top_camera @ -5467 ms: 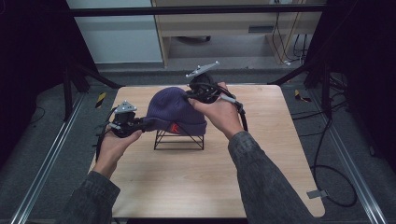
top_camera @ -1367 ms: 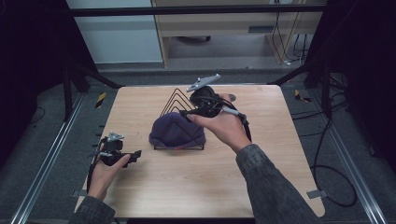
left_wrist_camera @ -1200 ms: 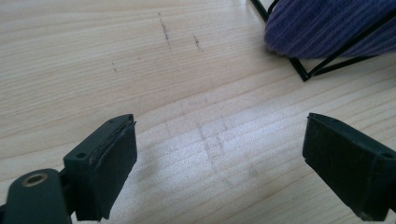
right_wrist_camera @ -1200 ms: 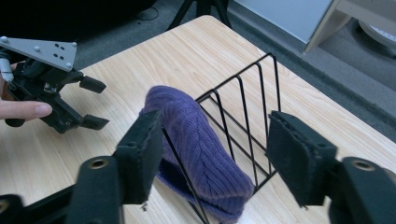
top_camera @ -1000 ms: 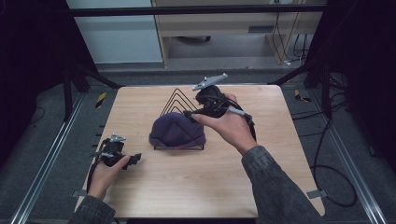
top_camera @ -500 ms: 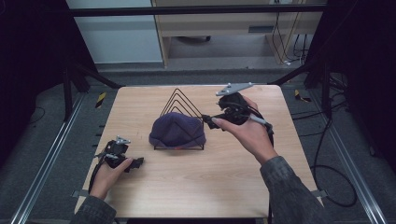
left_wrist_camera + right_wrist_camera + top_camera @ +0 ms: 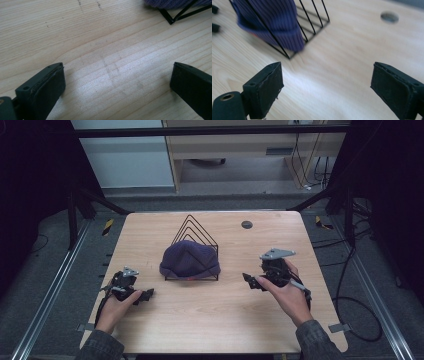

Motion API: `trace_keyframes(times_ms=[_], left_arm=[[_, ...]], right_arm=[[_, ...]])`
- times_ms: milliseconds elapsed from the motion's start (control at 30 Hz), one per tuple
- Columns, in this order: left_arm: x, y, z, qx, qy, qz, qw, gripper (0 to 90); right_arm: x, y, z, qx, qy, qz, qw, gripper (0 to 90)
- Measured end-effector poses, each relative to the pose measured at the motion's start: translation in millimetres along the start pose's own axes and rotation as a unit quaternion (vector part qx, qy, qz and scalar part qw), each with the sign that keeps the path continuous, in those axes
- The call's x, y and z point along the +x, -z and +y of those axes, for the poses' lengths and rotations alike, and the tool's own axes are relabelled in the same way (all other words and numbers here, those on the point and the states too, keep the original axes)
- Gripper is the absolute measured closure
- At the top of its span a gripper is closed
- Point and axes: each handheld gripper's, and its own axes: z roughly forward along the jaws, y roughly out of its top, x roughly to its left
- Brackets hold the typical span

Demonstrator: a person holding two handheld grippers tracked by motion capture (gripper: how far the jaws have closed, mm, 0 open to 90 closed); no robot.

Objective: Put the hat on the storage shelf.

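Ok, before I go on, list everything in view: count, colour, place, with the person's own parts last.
hat: one, purple knit, draped over the front of the rack, mid-table.
rack: one, black wire, pointed arches, centre of the table.
hole: one, dark, round, in the tabletop behind and right of the rack.
table: one, light wood.
left gripper: one, black, near left of the table, open, holding nothing.
right gripper: one, black with a grey plate, right of the rack, open, holding nothing.
hands: two, one on each gripper.

- No text, label, brand, number or sign can be read on the purple hat (image 7: 189, 259), the black wire rack (image 7: 194, 229) or the bare wooden desk (image 7: 210, 320).
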Motion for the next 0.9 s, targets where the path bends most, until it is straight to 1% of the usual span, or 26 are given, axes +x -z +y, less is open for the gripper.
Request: trace_keyframes(times_ms=[100,133,200,233,300,333,367,400,467,500,567,700,733,800,867,900], left_arm=[[-0.9,-0.6,0.1,-0.003,0.001,0.0,1.0,0.0],[-1.0,-0.7,0.2,-0.003,0.001,0.0,1.0,0.0],[-1.2,-0.8,0.0,-0.004,0.001,0.0,1.0,0.0],[-1.6,-0.9,-0.3,-0.006,0.001,0.001,1.0,0.0],[-1.6,-0.9,-0.3,-0.006,0.001,0.001,1.0,0.0],[-1.7,-0.9,-0.4,-0.006,0.0,0.001,1.0,0.0],[-1.8,-0.9,-0.4,-0.007,0.0,0.001,1.0,0.0],[-2.0,-1.1,-0.4,-0.007,0.0,0.001,1.0,0.0],[-2.4,-1.2,0.1,-0.006,-0.001,0.0,1.0,0.0],[-3.0,-1.7,0.3,-0.008,0.001,-0.001,1.0,0.0],[-3.6,-2.2,1.0,-0.007,-0.001,-0.003,1.0,0.0],[-3.5,-2.1,1.5,-0.005,-0.004,-0.003,1.0,0.0],[-3.3,-2.2,1.6,-0.004,-0.004,-0.004,1.0,0.0],[-3.5,-2.3,1.8,-0.004,-0.004,-0.003,1.0,0.0],[-3.5,-2.3,1.8,-0.004,-0.004,-0.003,1.0,0.0],[-3.5,-2.3,1.8,-0.004,-0.004,-0.003,1.0,0.0]], right_arm=[[-6.6,-11.3,-25.1,0.015,-0.019,-0.001,0.9997,10.8],[-6.6,-11.3,-25.1,0.015,-0.019,-0.001,0.9997,10.8],[-9.5,-19.3,-38.5,0.025,-0.031,0.001,0.9992,10.5],[-11.3,-26.6,-49.1,0.037,-0.037,0.0,0.9986,10.5],[-12.1,-32.0,-56.9,0.047,-0.036,-0.005,0.9982,11.5],[-11.9,-34.1,-60.3,0.052,-0.042,-0.007,0.9977,12.3],[-11.9,-34.1,-60.3,0.052,-0.042,-0.007,0.9977,12.3],[-12.7,-37.8,-65.7,0.063,-0.04,-0.013,0.9972,13.3],[-12.1,-39.3,-67.8,0.072,-0.03,-0.021,0.9967,13.5],[-12.1,-39.3,-67.8,0.072,-0.03,-0.021,0.9967,13.5],[-10.0,-43.0,-72.9,0.086,-0.023,-0.025,0.9957,13.4],[-5.3,-43.7,-75.2,0.087,-0.014,-0.029,0.9957,13.3],[-1.6,-43.5,-76.3,0.087,-0.011,-0.035,0.9956,13.1],[0.0,-43.5,-78.1,0.079,-0.014,-0.037,0.9961,12.3],[0.2,-43.4,-78.7,0.077,-0.014,-0.037,0.9963,12.0],[0.3,-43.7,-79.1,0.074,-0.018,-0.033,0.9966,11.4]])
